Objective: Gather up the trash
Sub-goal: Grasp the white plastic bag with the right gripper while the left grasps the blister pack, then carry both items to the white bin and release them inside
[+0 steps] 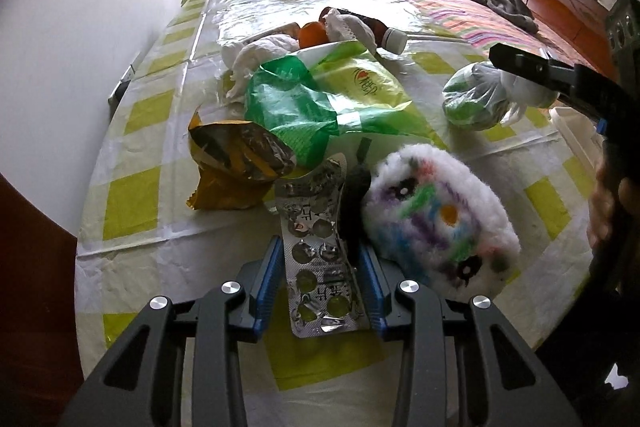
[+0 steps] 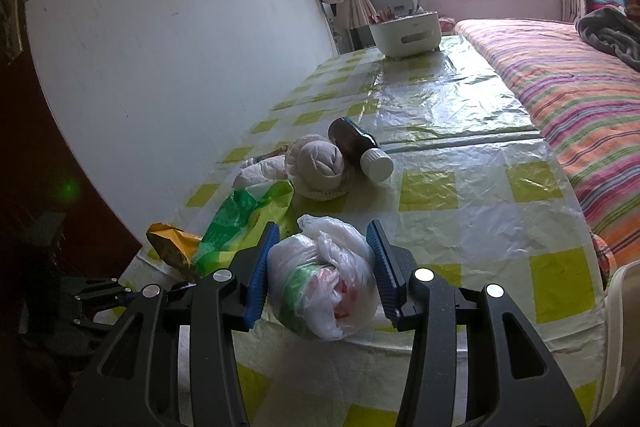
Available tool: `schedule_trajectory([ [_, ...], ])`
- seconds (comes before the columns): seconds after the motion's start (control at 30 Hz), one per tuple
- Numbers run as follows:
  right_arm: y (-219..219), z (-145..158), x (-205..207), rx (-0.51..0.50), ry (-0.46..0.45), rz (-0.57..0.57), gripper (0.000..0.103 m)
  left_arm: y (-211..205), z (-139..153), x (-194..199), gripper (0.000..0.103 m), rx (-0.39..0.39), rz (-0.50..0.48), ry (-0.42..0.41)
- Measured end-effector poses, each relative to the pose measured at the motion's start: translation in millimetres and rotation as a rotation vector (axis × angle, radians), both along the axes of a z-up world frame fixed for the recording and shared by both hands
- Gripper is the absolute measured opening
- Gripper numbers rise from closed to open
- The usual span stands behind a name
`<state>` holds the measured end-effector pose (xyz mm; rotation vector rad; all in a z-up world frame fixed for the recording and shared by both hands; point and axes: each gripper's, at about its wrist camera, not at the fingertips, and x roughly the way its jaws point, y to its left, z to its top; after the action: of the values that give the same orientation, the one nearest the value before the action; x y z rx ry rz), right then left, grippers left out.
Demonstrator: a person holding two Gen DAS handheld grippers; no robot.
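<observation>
Left wrist: left gripper (image 1: 320, 279) clamps a foil blister pack (image 1: 318, 251) near table (image 1: 132, 219) edge, print unreadable; green bag (image 1: 320, 99) has a blurred red logo. Right gripper (image 2: 320, 267) grips knotted plastic bag (image 2: 324, 279).

The table (image 1: 132, 203) is covered in a white cloth checked with yellow-green squares. A silver foil blister pack (image 1: 320, 259) is seen between the blue pads of the black left gripper (image 1: 320, 259). A white plush toy (image 1: 436, 215) is streaked with purple, green, blue and orange. A yellow wrapper (image 1: 232, 167) with a silver lining, a green and yellow plastic bag (image 1: 320, 95), a brown bottle (image 2: 356, 143) with a white cap and a striped bedspread (image 2: 580, 99) in pink, orange and green are shown.
</observation>
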<state>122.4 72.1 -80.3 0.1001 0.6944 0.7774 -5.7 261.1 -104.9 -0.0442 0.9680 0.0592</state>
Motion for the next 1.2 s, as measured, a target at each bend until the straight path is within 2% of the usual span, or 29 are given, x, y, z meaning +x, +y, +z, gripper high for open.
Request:
schedule_trajectory([
  [0.33,-2.7,2.2,-1.7,0.014,-0.01,-0.003,0.044,-1.0,16.6,-6.4,0.033,0.007,0.002,-0.078],
  [0.53,-3.2,1.9,-1.9,0.015,-0.009,-0.003,0.044,0.7,20.1,-6.6,0.033,0.003,0.022,-0.099],
  [0.63,-4.8,2.2,-2.0,0.019,-0.011,-0.004,0.044,-0.1,27.1,-9.5,0.032,0.008,0.027,-0.139],
  [0.93,-9.8,5.9,-3.3,0.031,-0.021,-0.011,0.044,2.8,40.6,-13.5,0.032,-0.026,0.033,-0.197],
  [1.2,-17.9,9.3,-3.2,0.035,-0.034,-0.025,0.044,-10.4,60.3,-13.9,0.032,-0.056,0.017,-0.262],
])
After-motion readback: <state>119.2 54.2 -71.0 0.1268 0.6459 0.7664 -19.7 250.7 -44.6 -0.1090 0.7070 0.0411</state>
